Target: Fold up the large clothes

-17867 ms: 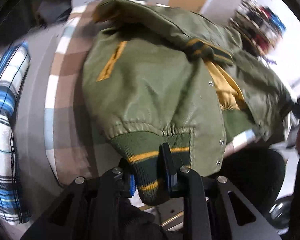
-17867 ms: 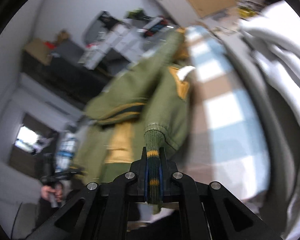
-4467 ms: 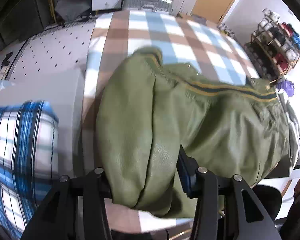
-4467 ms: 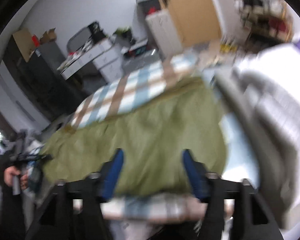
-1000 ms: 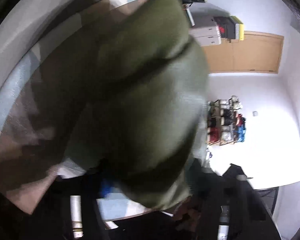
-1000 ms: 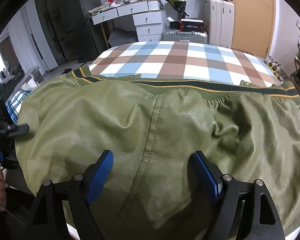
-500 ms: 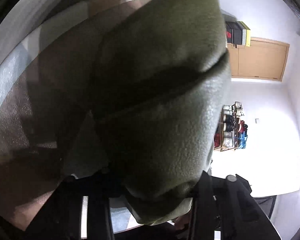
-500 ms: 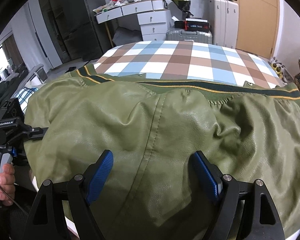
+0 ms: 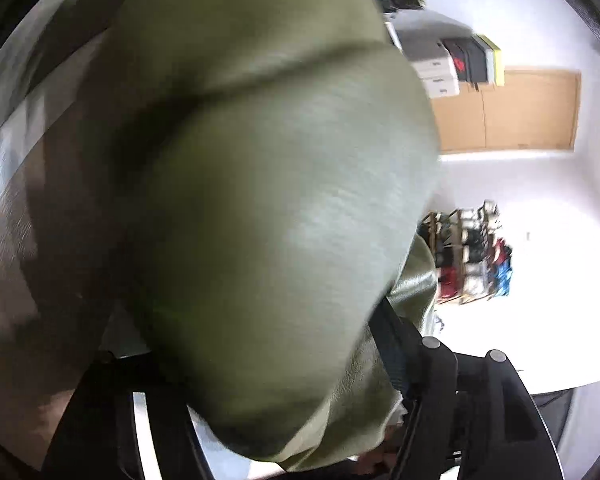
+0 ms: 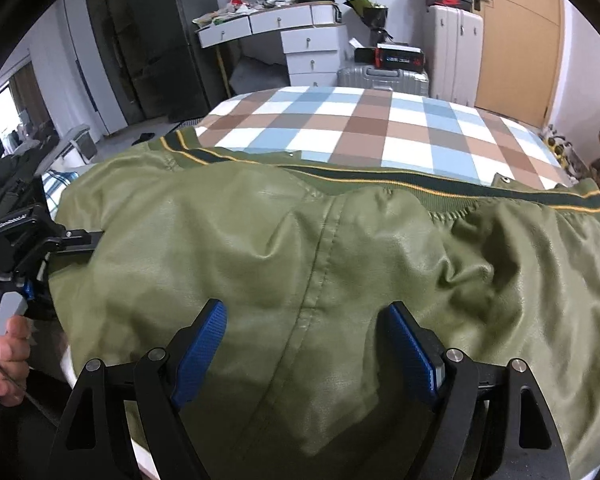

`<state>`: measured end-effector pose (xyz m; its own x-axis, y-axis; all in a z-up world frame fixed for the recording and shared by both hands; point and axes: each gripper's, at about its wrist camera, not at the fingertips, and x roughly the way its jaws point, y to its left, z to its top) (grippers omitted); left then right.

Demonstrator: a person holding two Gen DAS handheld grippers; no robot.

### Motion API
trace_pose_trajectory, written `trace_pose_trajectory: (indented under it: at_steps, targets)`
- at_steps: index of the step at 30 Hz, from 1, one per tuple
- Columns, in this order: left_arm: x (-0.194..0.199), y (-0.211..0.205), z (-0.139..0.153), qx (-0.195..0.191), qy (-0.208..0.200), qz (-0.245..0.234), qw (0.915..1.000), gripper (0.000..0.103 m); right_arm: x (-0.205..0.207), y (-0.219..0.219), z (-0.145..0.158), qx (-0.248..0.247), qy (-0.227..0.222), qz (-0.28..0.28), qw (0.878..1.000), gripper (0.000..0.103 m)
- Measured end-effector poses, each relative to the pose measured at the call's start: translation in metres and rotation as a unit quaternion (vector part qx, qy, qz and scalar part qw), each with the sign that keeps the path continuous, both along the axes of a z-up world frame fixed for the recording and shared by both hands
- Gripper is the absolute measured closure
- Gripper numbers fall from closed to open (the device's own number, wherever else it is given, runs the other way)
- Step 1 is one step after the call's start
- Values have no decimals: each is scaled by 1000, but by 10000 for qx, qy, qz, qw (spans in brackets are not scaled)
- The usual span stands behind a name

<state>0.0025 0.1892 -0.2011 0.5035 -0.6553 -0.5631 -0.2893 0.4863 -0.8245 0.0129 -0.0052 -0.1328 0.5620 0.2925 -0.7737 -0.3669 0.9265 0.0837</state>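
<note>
My right gripper (image 10: 306,346) gapes wide over the green jacket (image 10: 340,264); my left gripper (image 9: 260,364), just opening, straddles its fold

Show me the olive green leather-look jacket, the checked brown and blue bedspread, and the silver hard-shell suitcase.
olive green jacket (image 10: 340,280), right wrist view, back panel beside the seam
checked bedspread (image 10: 380,128), right wrist view, bare middle
silver suitcase (image 10: 382,78), right wrist view, ribbed front

Olive-green jacket (image 10: 340,272) with a dark green rib hem (image 10: 380,180) striped in yellow — spread on a bedcover (image 10: 360,128) checked in brown, pale blue and white; blue pads (image 10: 200,352) on black fingers — tan wooden door (image 10: 516,36) behind
</note>
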Motion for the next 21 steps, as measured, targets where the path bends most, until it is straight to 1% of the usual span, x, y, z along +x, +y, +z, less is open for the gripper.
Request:
trace_pose_trajectory:
  at_steps: [1,2,3,4,6,8,10,11,13,14,15,16,17,18,19,20,21]
  targets:
    - [-1,0,2,150,-105,2,9998,59,0,1,0,-15,8,-36,10000,21]
    - [-1,2,3,226,-171,14,9996,65,0,1,-1,-11,14,-52,10000,21]
    - [-3,4,4,267,-247,64,9993,74,0,1,-1,-10,21,-73,10000,21]
    - [-3,6,7,308,-328,70,9990,77,0,1,-1,-10,38,-86,10000,21]
    - [-5,4,19,644,-496,40,9967,81,4,0,-3,23,164,-123,9998,21]
    - [-7,-5,36,1108,-830,-56,9904,83,8,-1,-7,108,412,-146,9990,20]
    - [-6,-15,50,1385,-1133,-144,9838,83,12,-4,-11,194,556,-59,9982,20]
    - [-7,-22,59,1584,-1336,-201,9781,83,12,-6,-12,228,591,-35,9980,20]
    - [-5,-42,75,2007,-1718,-399,9636,83,12,-9,-12,283,617,-3,9977,22]
    - [11,-41,74,2150,-1842,-470,9579,83,12,-11,-13,319,634,-6,9975,22]
    - [14,-50,79,2306,-2008,-585,9503,84,12,-14,-13,382,679,-9,9970,23]
    - [18,-52,79,2421,-2068,-655,9457,84,12,-16,-14,426,705,-3,9966,24]
    - [12,-36,76,2478,-2066,-671,9441,83,12,-19,-14,495,734,6,9961,24]
    - [13,-26,71,2470,-1921,-548,9482,79,12,-22,-14,567,757,21,9955,25]
    - [14,-12,63,2378,-1689,-355,9559,65,12,-23,-14,604,750,40,9953,25]
    - [30,-9,50,2268,-1585,-285,9605,56,11,-23,-14,603,734,50,9955,25]
    - [31,3,37,2145,-1417,-204,9662,44,11,-22,-13,583,712,54,9957,25]
